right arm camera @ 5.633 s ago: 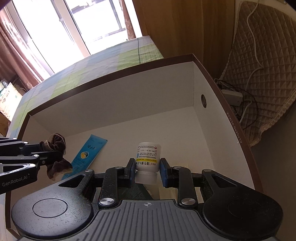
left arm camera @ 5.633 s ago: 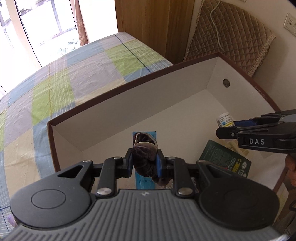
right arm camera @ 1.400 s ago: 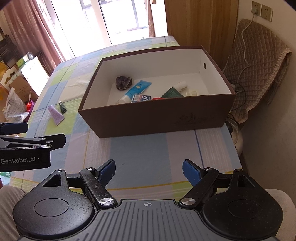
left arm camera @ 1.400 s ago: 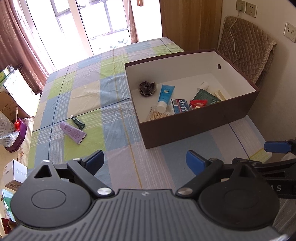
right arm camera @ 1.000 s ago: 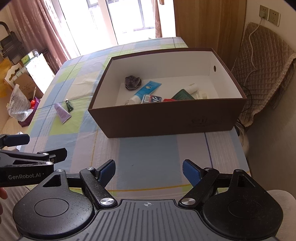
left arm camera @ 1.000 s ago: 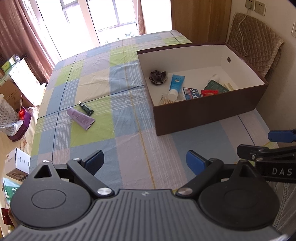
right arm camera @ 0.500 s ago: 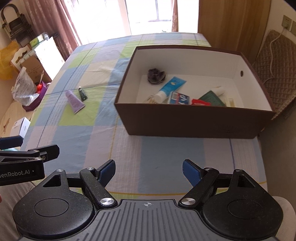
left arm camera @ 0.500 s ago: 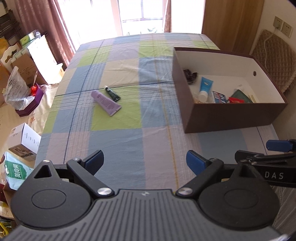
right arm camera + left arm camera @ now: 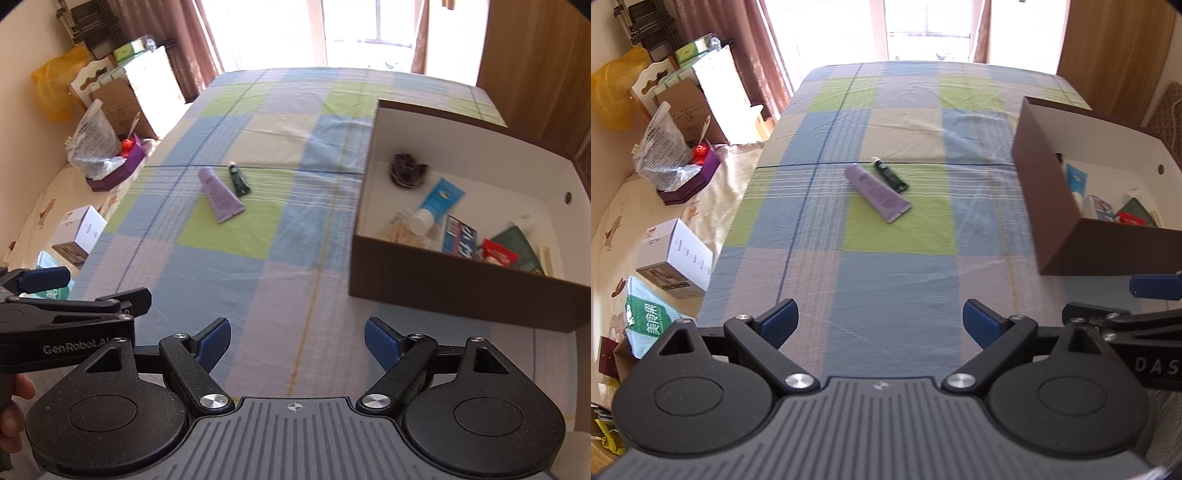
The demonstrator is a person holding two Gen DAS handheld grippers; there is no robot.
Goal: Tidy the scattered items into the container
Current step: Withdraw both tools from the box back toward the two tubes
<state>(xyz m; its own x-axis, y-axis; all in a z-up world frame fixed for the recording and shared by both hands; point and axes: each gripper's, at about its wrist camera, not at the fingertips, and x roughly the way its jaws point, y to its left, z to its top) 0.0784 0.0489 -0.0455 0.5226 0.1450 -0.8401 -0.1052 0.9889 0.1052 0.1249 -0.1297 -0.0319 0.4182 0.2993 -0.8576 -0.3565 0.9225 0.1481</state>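
A purple tube [image 9: 877, 192] [image 9: 221, 199] and a small dark green tube [image 9: 890, 178] [image 9: 238, 181] lie side by side on the checked tablecloth, well ahead of both grippers. The brown box [image 9: 1045, 206] [image 9: 461, 295] with white inside stands to the right; in it lie a blue tube [image 9: 437, 204], a dark scrunchie [image 9: 408, 171], cotton swabs and packets. My left gripper [image 9: 881, 323] is open and holds nothing. My right gripper [image 9: 297, 341] is open too, above the cloth near the box's front left corner. Each gripper shows at the edge of the other's view.
The table's left edge drops to a floor with cartons [image 9: 677, 264], a plastic bag [image 9: 663, 147] and a purple box [image 9: 116, 171]. Curtains and a bright window stand at the far end. A hand [image 9: 14, 410] shows at the right wrist view's lower left.
Both grippers let go of the scrunchie and the bottle in the box, opened and drew back. Both views have swung left, bringing the two tubes toward the middle.
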